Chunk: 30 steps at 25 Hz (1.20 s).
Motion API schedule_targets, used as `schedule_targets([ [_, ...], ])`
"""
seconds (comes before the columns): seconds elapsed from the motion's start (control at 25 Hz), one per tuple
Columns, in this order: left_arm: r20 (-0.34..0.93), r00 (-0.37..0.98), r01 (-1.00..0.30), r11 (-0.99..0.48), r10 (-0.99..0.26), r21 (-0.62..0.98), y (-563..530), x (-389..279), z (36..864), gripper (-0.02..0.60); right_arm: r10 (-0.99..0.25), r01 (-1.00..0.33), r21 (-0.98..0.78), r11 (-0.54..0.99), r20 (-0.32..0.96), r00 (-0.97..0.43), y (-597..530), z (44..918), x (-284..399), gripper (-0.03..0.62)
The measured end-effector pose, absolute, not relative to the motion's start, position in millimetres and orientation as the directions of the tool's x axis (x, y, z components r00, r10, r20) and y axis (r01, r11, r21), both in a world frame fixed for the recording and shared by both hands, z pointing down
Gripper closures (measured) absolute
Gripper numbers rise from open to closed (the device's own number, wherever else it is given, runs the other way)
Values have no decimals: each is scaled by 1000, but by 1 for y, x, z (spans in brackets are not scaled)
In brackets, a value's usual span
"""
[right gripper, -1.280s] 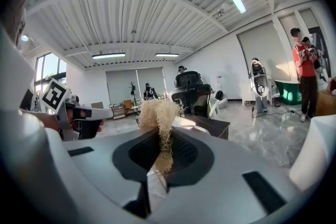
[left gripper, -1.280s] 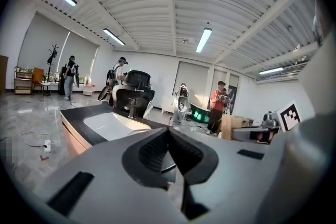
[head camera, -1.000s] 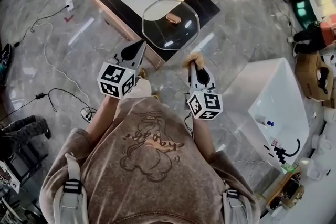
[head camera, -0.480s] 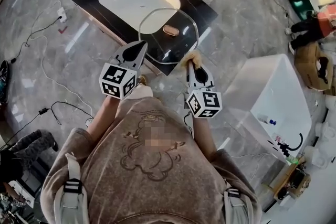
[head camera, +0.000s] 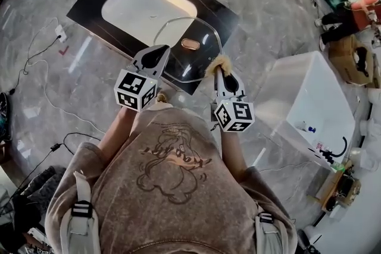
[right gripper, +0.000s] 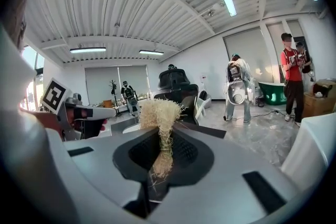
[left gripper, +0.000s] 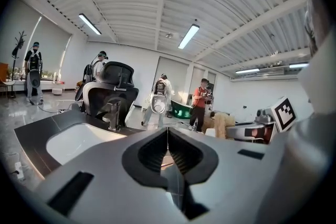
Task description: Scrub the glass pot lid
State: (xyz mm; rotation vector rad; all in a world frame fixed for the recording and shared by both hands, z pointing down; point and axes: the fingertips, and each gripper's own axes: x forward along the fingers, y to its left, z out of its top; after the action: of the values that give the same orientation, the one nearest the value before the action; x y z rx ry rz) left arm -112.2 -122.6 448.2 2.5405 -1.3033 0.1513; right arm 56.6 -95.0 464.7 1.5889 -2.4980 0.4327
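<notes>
The glass pot lid (head camera: 197,60), clear with a copper-coloured knob (head camera: 190,43), hangs tilted over the near part of a dark counter. My left gripper (head camera: 159,52) is shut on the lid's left rim; in the left gripper view (left gripper: 167,145) the thin glass edge runs between the closed jaws. My right gripper (head camera: 218,70) is shut on a pale straw-fibre scrubber (head camera: 217,63), which sits at the lid's right rim. In the right gripper view the scrubber (right gripper: 159,114) sticks up out of the jaws (right gripper: 163,150), and the left gripper (right gripper: 80,112) shows at the left.
A white sink basin (head camera: 146,8) is set in the dark counter (head camera: 87,6), with a faucet (left gripper: 113,114) behind it. A white tub (head camera: 314,109) stands at the right. Cables (head camera: 37,63) lie on the grey floor at the left. Several people stand in the background.
Both grippers have moved forward toward the counter, carrying the lid and the scrubber with them. The lid now hangs further over the counter. Neither grip has changed.
</notes>
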Motion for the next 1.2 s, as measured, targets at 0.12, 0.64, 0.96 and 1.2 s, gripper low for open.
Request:
schedule_targets([
  [0.12, 223, 603, -798, -570, -766, 197, -130, -110, 447, 565, -865, -909, -162, 385, 281, -417, -99, 464, 58, 548],
  [0.64, 230, 657, -753, -637, -718, 165, -150, -72, 445, 501, -863, -906, -179, 385, 279, -422, -124, 468, 86, 548],
  [0.96, 265, 715, -694, -703, -647, 157, -164, -49, 457, 264, -853, -898, -190, 397, 285, -437, -141, 477, 91, 548],
  [1.2, 361, 747, -628, -771, -559, 107, -166, -36, 486, 264, -850, -896, -190, 401, 289, -441, -150, 480, 96, 548],
])
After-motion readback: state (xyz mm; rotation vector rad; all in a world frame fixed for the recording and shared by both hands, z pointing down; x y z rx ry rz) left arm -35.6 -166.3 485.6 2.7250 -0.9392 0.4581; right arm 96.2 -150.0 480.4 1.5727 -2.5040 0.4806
